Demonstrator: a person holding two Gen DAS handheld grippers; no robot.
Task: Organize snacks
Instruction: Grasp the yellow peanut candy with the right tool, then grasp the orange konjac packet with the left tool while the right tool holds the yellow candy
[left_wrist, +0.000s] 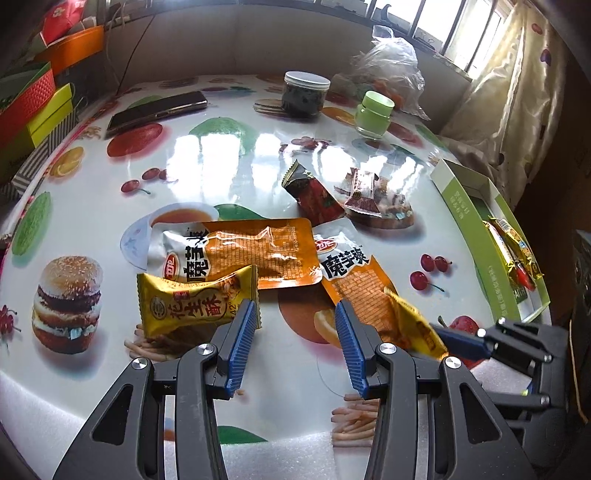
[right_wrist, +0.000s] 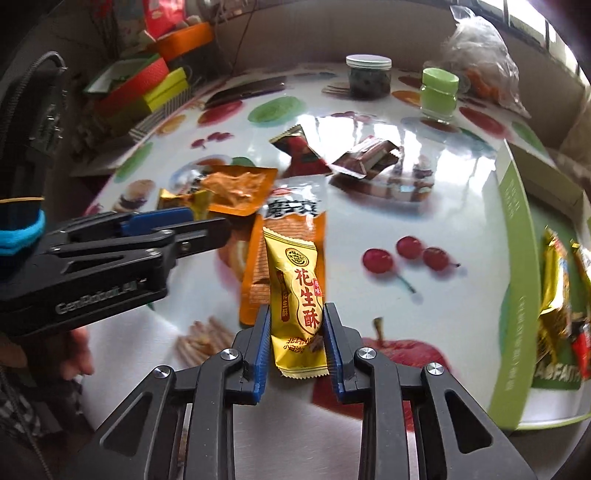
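Note:
My right gripper (right_wrist: 297, 314) is shut on the lower part of a yellow peanut-crisp packet (right_wrist: 298, 291), which lies lengthwise over an orange konjac packet (right_wrist: 255, 273). From the left wrist view the same held packet (left_wrist: 413, 321) shows by the right gripper (left_wrist: 436, 332). My left gripper (left_wrist: 295, 314) stands open above the fruit-print tablecloth (left_wrist: 221, 147), with nothing between its fingers. A second yellow peanut-crisp packet (left_wrist: 192, 302) lies just left of its left finger. Two orange konjac packets (left_wrist: 258, 251) (left_wrist: 354, 280) lie beyond. A green box (right_wrist: 513, 236) at the right holds several yellow and red packets (right_wrist: 554, 280).
A red-brown packet (left_wrist: 314, 192) and a brown candy packet (left_wrist: 373, 195) lie mid-table. Further back stand a white-lidded jar (left_wrist: 304, 94), a green-lidded jar (left_wrist: 373, 114), a phone (left_wrist: 159, 109) and a plastic bag (left_wrist: 388, 62). Coloured boxes (left_wrist: 37, 99) are stacked at the left.

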